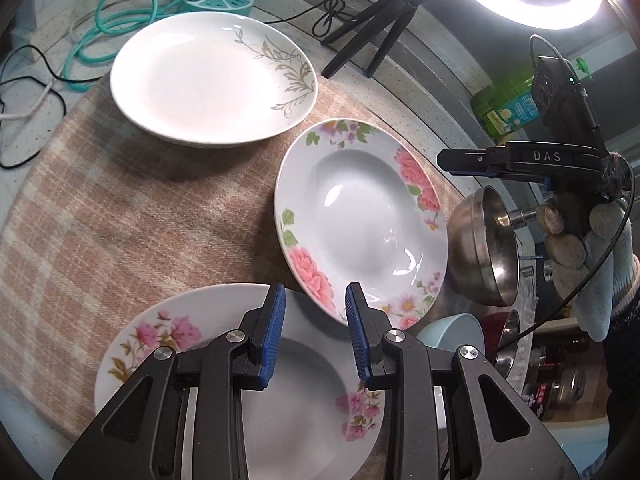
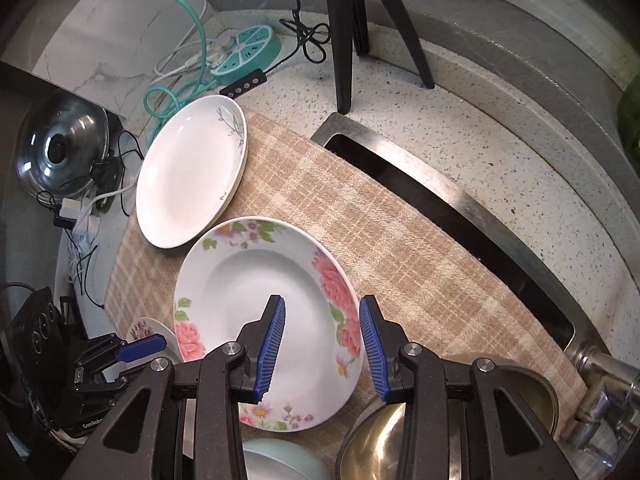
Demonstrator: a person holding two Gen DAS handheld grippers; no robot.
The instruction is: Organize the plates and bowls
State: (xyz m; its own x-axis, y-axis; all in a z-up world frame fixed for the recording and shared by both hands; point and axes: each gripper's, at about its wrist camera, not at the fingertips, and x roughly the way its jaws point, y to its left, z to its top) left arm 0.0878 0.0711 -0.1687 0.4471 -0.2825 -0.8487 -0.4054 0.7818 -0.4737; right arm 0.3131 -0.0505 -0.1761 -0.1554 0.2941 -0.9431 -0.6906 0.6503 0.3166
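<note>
Three plates lie on a plaid cloth. A white plate with a gold leaf print lies at the back, a rose-patterned deep plate in the middle, and a pink-flowered plate nearest. My left gripper hangs open over the pink-flowered plate with nothing between its pads. My right gripper is open above the right rim of the rose plate and holds nothing. A steel bowl sits under its right finger, tilted in the left wrist view. A pale blue bowl lies beside it.
A black tripod stands behind the cloth, with a teal power hub and loose cables at the back left. A sink runs along the cloth's right edge, with a faucet at its near end. A pot lid lies far left.
</note>
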